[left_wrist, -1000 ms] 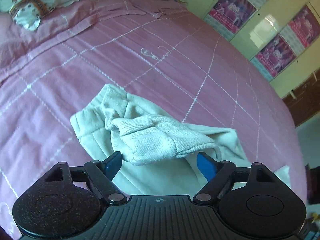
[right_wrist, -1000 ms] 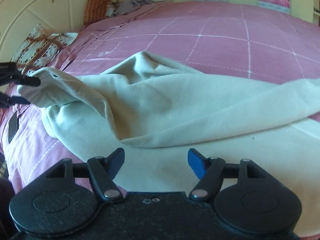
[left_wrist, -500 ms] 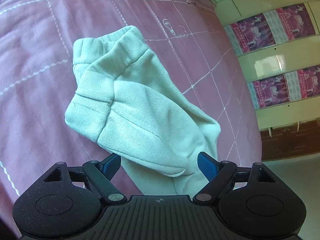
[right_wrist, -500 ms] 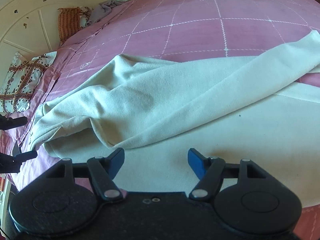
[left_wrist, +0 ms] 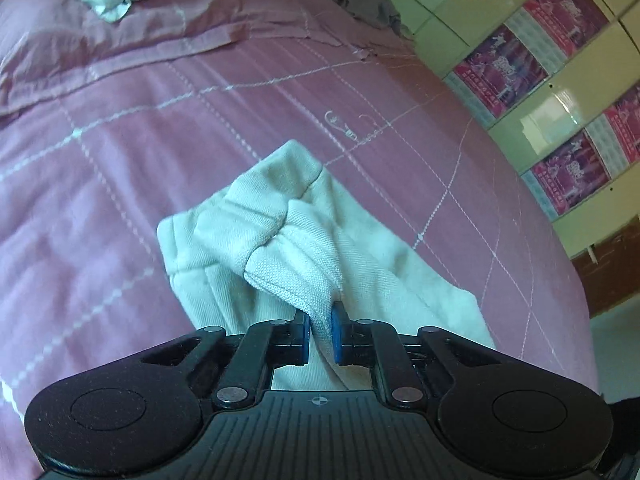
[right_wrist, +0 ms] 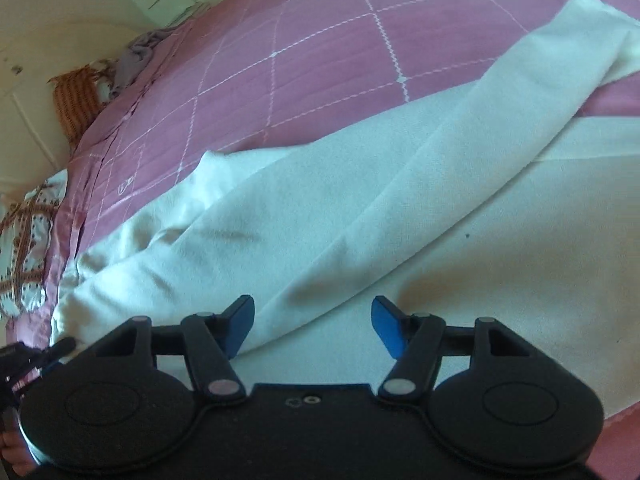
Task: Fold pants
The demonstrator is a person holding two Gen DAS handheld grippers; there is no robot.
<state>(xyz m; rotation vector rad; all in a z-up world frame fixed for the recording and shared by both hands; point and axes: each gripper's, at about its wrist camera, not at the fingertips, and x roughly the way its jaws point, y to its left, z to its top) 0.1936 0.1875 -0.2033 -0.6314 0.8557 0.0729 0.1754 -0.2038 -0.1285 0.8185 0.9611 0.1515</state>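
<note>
Pale pants point(left_wrist: 280, 240) spread across pink bedspread point(left_wrist: 120, 140). Left gripper point(left_wrist: 321, 334) clamped tight on bunched fabric fold at waistband end. Right gripper point(right_wrist: 312, 326) wide, jaws closing, cloth fold between, pads not pressing.

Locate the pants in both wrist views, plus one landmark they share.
Left wrist: pants centre frame, bunched, a fold pinched in the left tool.
Right wrist: pants spread across the middle and right, ahead of the right tool.
Shared landmark: the pink checked bedspread.
</note>
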